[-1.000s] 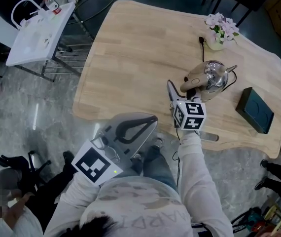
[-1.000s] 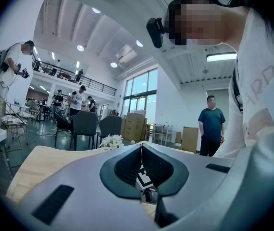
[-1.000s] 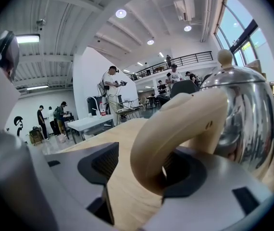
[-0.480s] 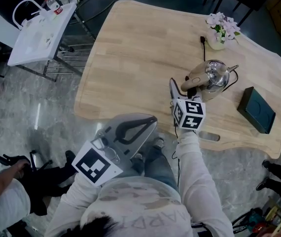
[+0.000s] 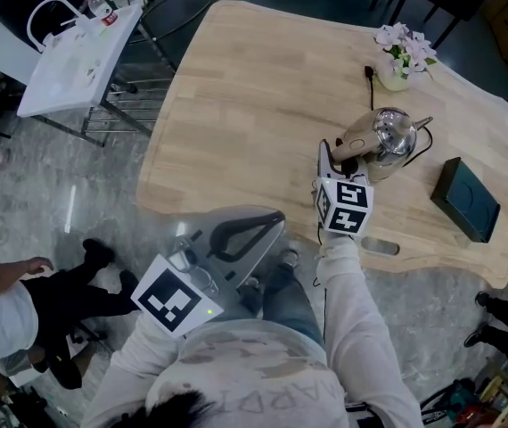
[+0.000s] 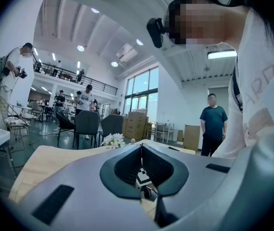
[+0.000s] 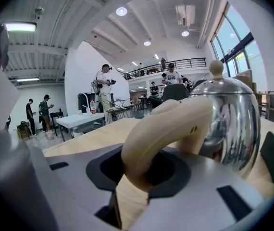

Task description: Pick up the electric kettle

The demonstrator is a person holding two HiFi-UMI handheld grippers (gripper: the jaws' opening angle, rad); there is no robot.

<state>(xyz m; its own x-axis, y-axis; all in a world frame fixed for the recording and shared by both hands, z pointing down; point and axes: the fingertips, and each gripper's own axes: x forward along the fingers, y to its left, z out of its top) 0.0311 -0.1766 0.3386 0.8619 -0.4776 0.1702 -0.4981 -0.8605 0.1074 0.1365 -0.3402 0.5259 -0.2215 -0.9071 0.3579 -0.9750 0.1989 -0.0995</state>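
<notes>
right gripper view shows the right gripper (image 7: 137,174), fingers (image 7: 65,186) just closing, clenched on the electric kettle (image 7: 233,124) handle (image 7: 175,124); best to squeeze firmly, then lift straight up.

Light wooden table (image 5: 236,105), rounded corners. Electric kettle (image 5: 386,136) stands right of centre, toward the near edge. Flower pot (image 5: 395,68) and black cable (image 5: 365,74) sit by the far edge, and a dark flat box (image 5: 465,199) by the right edge.

One wooden table (image 5: 254,105), one kettle (image 5: 388,136) at 2 o'clock, one vase of flowers (image 5: 397,61), one dark box (image 5: 464,199), two grippers, left gripper (image 5: 272,218) and right gripper (image 5: 332,159), one white side table (image 5: 67,69) at 10 o'clock, one bottle (image 5: 99,7).
</notes>
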